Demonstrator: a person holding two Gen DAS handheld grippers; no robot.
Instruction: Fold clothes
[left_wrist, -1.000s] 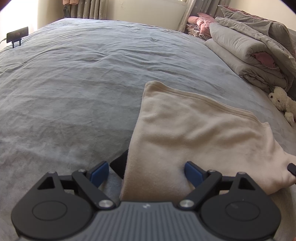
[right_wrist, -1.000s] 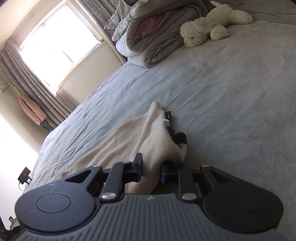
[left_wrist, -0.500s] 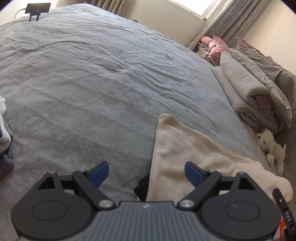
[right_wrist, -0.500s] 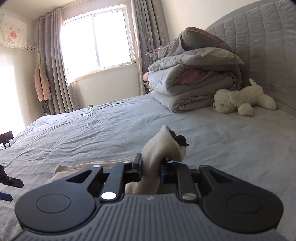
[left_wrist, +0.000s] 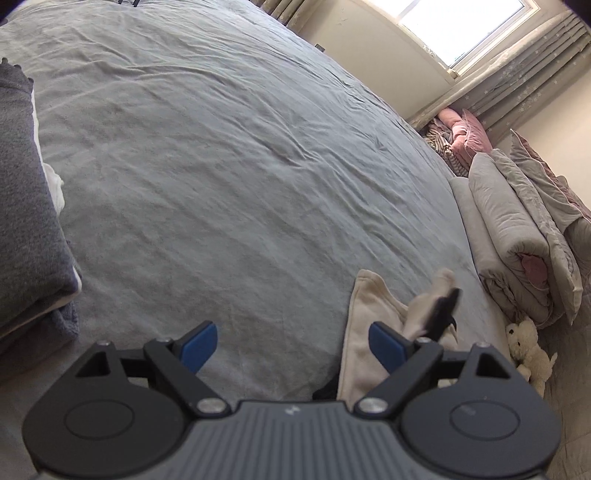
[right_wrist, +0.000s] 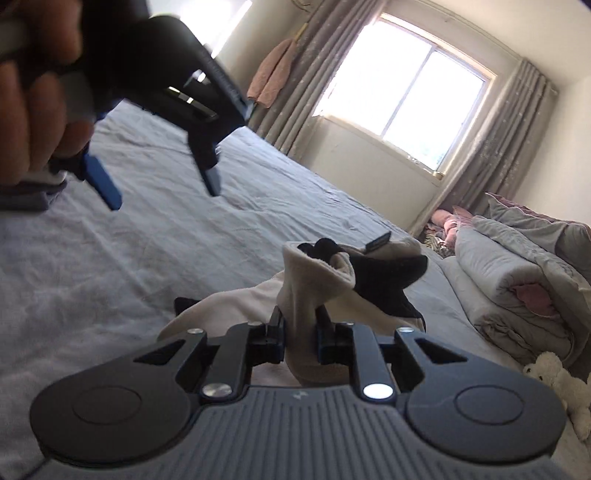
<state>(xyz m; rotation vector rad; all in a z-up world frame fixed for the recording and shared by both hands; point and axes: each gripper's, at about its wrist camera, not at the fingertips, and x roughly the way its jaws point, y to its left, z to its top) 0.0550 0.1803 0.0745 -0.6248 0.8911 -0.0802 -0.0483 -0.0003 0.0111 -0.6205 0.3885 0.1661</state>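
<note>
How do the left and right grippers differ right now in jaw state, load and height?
The left gripper has its jaws wide apart and holds nothing; the right gripper is shut on the beige garment. In the right wrist view the left gripper hangs clear above the bed, gripped by a hand, while the right one sits low by the cloth. Both share blue finger pads and the same black body.

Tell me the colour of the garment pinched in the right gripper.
Beige garment, with a black part beside it; the right wrist view shows it best.
</note>
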